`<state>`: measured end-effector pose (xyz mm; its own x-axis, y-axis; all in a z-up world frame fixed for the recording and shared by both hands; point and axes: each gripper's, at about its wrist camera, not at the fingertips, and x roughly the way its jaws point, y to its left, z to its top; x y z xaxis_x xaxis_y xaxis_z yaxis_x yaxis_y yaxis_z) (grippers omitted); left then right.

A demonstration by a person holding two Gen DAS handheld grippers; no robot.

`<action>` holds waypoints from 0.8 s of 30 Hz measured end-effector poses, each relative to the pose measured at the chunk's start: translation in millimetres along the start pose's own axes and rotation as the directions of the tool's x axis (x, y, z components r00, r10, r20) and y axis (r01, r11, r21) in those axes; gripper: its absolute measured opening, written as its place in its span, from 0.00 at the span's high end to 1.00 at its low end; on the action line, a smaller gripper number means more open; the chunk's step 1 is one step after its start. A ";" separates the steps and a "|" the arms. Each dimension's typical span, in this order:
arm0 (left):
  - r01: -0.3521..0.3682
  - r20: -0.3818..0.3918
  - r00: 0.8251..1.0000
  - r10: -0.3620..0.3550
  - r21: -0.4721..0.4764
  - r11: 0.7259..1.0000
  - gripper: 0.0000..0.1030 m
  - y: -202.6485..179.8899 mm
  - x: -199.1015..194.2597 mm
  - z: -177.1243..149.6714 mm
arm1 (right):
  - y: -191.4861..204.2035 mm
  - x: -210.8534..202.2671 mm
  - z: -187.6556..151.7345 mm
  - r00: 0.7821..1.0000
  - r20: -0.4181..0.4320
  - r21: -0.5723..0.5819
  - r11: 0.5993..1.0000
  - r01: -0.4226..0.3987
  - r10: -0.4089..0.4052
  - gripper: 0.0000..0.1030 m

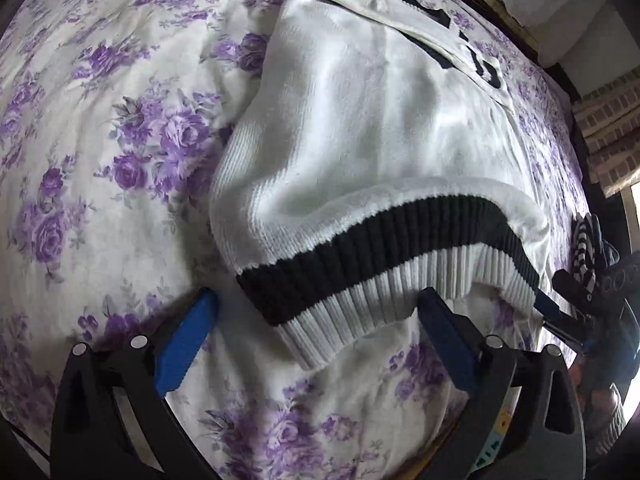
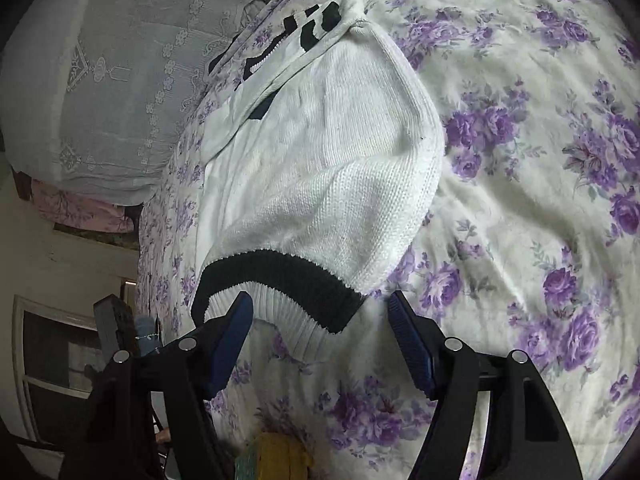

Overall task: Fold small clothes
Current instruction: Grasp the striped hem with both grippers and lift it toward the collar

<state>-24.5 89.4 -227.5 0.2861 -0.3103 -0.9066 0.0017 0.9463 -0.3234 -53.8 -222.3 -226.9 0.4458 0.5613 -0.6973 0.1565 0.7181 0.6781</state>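
I am getting ready to grab the bottom edge of the little white sweater point(image 1: 360, 128) so I can fold it. It lies on the bed, on the bedspread point(image 1: 100, 140) with purple flowers, and it looks partly folded already, with one side laid over the middle.

My left gripper point(image 1: 316, 300) is spread wide. The ribbed hem point(image 1: 400, 264) sits right between its blue fingers point(image 1: 184, 344), but they do not squeeze it yet. My right gripper point(image 2: 320, 308) is spread too, with the other end of the hem between its fingers, and nothing is pinched there either.

I think the next move is to push both grippers a bit further onto the hem, close them on it, then lift it up and over toward the neck end. I must catch all the layers, or the sweater will slip open.

The sweater is soft and knitted. The hem has a black stripe and a white ribbed edge. Big black letters point(image 2: 316, 24) show at the far end
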 end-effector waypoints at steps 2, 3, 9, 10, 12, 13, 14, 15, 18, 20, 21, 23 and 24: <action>-0.012 0.014 1.000 0.012 0.027 1.000 0.04 -7.6 3.0 4.8 | 2.1 3.3 0.7 1.000 0.009 -0.013 1.000 0.010 -0.010 0.43; -0.028 0.016 1.000 0.027 0.047 0.998 0.05 -12.4 5.7 7.5 | 3.2 5.3 0.3 1.000 0.011 -0.017 1.000 0.018 -0.017 0.49; -0.074 0.067 0.995 0.070 0.075 0.994 0.39 -11.0 -5.3 8.0 | 8.3 10.5 -2.0 1.000 -0.002 -0.050 0.998 0.030 -0.030 0.76; -0.057 0.070 0.996 0.052 0.079 0.995 0.54 -11.6 -8.8 8.0 | 10.4 11.2 -2.1 1.000 -0.005 -0.053 0.998 0.023 -0.023 0.81; -0.013 0.055 0.998 0.008 0.087 0.996 0.61 -10.5 -14.3 8.2 | 15.1 12.5 -1.9 1.000 -0.011 -0.069 0.997 0.018 -0.019 0.83; -0.013 0.048 0.999 0.009 0.091 0.996 0.61 -12.3 -13.5 8.2 | 15.4 13.6 -2.0 1.000 -0.018 -0.072 0.997 0.025 -0.026 0.83; -0.021 0.041 0.999 0.017 0.095 0.995 0.59 -13.7 -10.8 8.8 | 13.3 15.9 -1.3 0.999 -0.024 -0.062 0.998 0.032 -0.034 0.81; -0.023 0.036 0.999 0.020 0.090 0.996 0.56 -13.5 -7.9 8.9 | 9.6 19.0 -0.6 0.999 -0.028 -0.038 0.999 0.032 -0.033 0.79; -0.007 0.025 1.000 0.006 0.072 0.997 0.46 -13.9 -0.5 11.6 | 2.1 24.9 -0.1 1.000 -0.029 0.017 1.000 0.009 -0.008 0.75; -0.025 0.031 0.999 0.022 0.092 0.995 0.47 -19.3 0.5 12.5 | 6.8 26.5 0.1 1.000 -0.022 -0.015 1.000 0.020 -0.020 0.75; -0.038 0.042 0.999 0.033 0.113 0.993 0.53 -22.6 -0.5 11.8 | 10.2 26.8 0.0 0.999 -0.019 -0.040 0.999 0.031 -0.031 0.78; -0.057 0.052 0.997 0.049 0.150 0.987 0.62 -28.4 -2.5 10.3 | 14.3 24.0 -0.1 0.999 -0.010 -0.071 0.997 0.033 -0.034 0.85; -0.069 0.057 0.997 0.061 0.161 0.985 0.63 -30.3 -3.5 9.9 | 14.7 21.1 -0.3 0.999 -0.005 -0.074 0.997 0.033 -0.033 0.86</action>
<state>-16.1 62.7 -211.8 0.3398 -0.2465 -0.9076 0.1357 0.9678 -0.2120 -42.4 -199.8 -231.7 0.4359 0.5391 -0.7207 0.1055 0.7647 0.6357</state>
